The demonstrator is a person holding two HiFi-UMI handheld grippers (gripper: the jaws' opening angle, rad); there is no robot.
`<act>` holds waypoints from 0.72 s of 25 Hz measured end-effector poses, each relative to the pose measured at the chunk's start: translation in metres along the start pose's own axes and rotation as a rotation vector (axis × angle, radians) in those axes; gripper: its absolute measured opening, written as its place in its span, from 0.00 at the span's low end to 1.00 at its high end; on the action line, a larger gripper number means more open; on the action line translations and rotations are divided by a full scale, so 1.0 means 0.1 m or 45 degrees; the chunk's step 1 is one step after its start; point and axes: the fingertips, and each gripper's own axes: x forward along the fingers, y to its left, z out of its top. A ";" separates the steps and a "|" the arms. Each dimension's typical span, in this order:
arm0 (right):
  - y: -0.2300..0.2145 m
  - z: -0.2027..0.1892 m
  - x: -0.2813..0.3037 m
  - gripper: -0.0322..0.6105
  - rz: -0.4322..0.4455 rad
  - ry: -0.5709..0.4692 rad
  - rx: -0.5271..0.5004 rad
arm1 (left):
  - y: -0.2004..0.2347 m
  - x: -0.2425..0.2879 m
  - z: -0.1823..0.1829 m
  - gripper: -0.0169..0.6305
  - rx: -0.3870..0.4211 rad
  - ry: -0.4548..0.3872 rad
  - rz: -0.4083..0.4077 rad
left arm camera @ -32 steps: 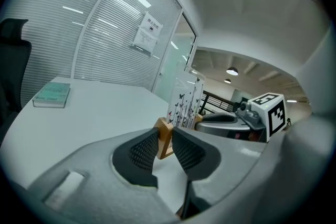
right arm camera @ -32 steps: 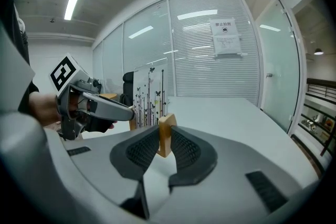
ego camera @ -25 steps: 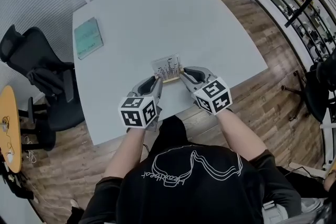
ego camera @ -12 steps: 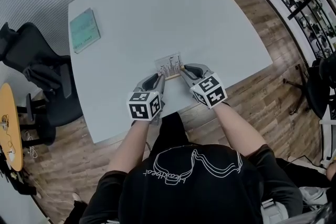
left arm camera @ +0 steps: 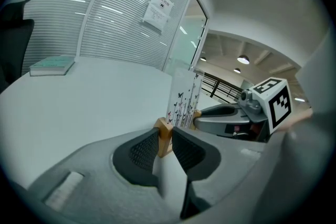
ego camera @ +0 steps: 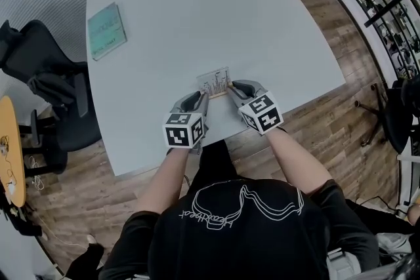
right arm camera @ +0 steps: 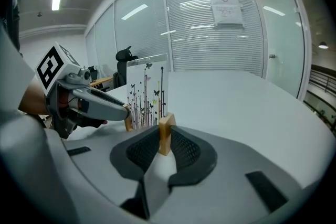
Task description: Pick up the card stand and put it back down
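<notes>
The card stand (ego camera: pixel 214 82) is near the 6 o'clock edge of the pale counter (ego camera: pixel 197 10), directly ahead of the person. The teal book (ego camera: pixel 106 30) is well apart from it, toward the 10 o'clock corner. The stand's wooden base (ego camera: pixel 216 94) has its long axis running roughly from 9 to 3 o'clock, with the right end tipped slightly toward 2. The printed card (left arm camera: pixel 184 98) stands upright in the base.

Each end of the base is held by one tool. The left hand-held gripper (ego camera: pixel 202 98) comes in from about 7 o'clock, and in its own view its pads are clamped on the left end block (left arm camera: pixel 164 134). The right hand-held gripper (ego camera: pixel 231 92) comes in from about 5 o'clock, and it pinches the right end block (right arm camera: pixel 166 134) in the same way. Neither hand is nearer than the other, because the stand spans the gap between the two noses and both slant downward toward it.

The base looks very low over the counter. No view shows clearly whether its underside is touching the surface or just above it.

Judging by this, the put-down is the step in hand. What matters is keeping the 9-to-3 axis level, so that both ends meet the counter together. Both grips should then let go evenly, or the card may tip toward 12 or 6.
</notes>
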 end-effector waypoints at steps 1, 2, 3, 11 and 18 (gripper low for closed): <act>0.00 0.00 0.00 0.16 -0.002 -0.004 0.002 | 0.00 0.00 0.00 0.16 -0.002 -0.006 0.000; 0.00 0.00 0.00 0.16 -0.005 -0.007 0.004 | -0.01 0.00 -0.01 0.16 -0.005 -0.012 0.000; 0.00 -0.01 -0.01 0.16 -0.007 -0.009 0.006 | -0.01 -0.01 -0.01 0.16 -0.006 -0.015 0.000; 0.02 0.01 -0.06 0.19 -0.019 -0.010 0.000 | -0.03 -0.05 -0.03 0.18 0.004 0.014 -0.016; -0.02 0.22 -0.23 0.25 -0.026 -0.050 0.066 | 0.11 -0.36 0.08 0.27 -0.074 0.026 -0.008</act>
